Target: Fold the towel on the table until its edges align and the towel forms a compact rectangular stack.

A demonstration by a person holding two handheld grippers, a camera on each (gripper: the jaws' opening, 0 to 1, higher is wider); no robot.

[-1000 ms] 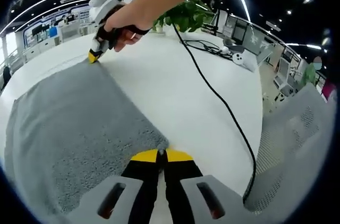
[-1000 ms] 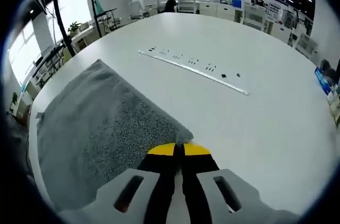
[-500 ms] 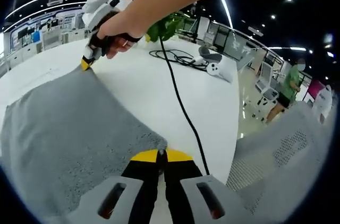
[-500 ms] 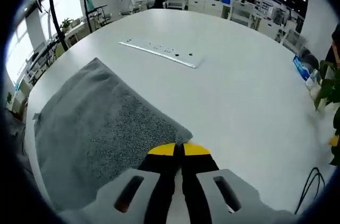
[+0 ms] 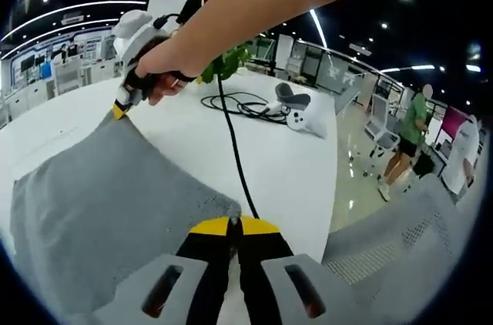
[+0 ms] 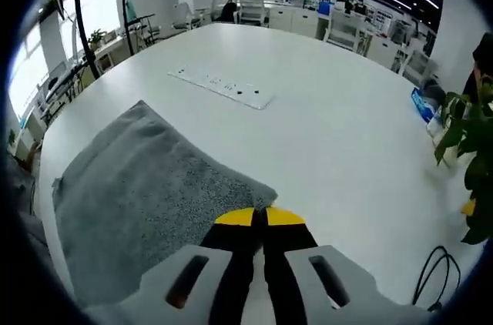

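Note:
A grey towel (image 5: 108, 194) lies spread on the white table (image 5: 285, 155). My left gripper (image 5: 234, 222) is shut on the towel's near corner in the left gripper view. At that view's upper left, the right gripper (image 5: 117, 110), held by a hand, pinches the towel's far corner. In the right gripper view the towel (image 6: 139, 194) spreads to the left, and my right gripper (image 6: 259, 215) is shut on its corner. The corners look lifted slightly off the table.
A black cable (image 5: 231, 140) runs across the table to a white controller (image 5: 306, 119), beside a potted plant (image 5: 227, 59). A white power strip (image 6: 219, 85) lies mid-table. A grey mesh chair (image 5: 393, 256) stands at the right; a person (image 5: 408, 128) walks behind.
Both grippers have stayed shut on their towel corners while lifting and swinging; the views have shifted, bringing the controller, plant and cable further in.

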